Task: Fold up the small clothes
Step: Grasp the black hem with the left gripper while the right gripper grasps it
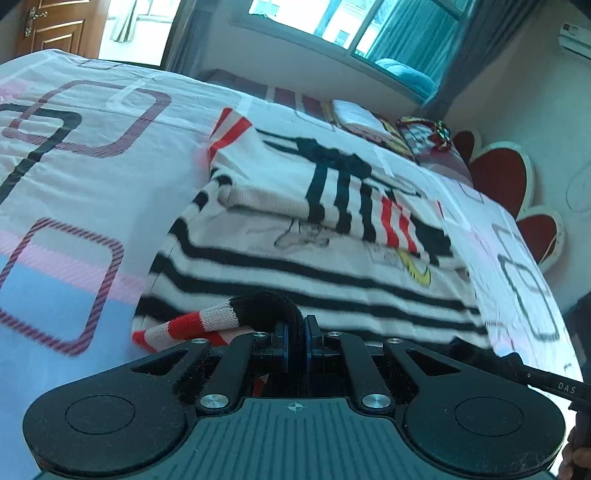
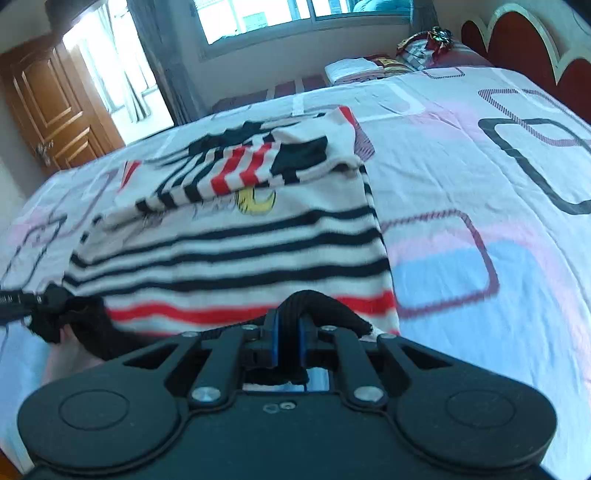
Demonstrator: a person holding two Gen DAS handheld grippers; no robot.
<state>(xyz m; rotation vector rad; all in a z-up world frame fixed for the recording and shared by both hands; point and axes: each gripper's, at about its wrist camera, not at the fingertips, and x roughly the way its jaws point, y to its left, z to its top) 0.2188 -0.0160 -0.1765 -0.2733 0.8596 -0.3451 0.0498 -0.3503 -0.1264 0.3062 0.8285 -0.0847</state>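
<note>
Left tool (image 1: 295, 334) clenched on the black hem of the striped knit sweater (image 1: 314, 258), lower centre of frame; a red-and-white cuff bunches just left of it. Right tool (image 2: 290, 332) likewise clenched on the hem. Sleeves already folded across the chest; the bottom-up fold looks just begun, not yet laid. Sweater lies mid-frame on the bed (image 2: 480, 166): white, black stripes, red bands, cartoon print.

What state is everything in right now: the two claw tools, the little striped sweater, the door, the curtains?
Left gripper: shut on the sweater's black hem.
Right gripper: shut on the hem too.
Striped sweater: lying on the bed, sleeves folded across its chest.
Wooden door: open.
Teal curtain: drawn aside.
</note>
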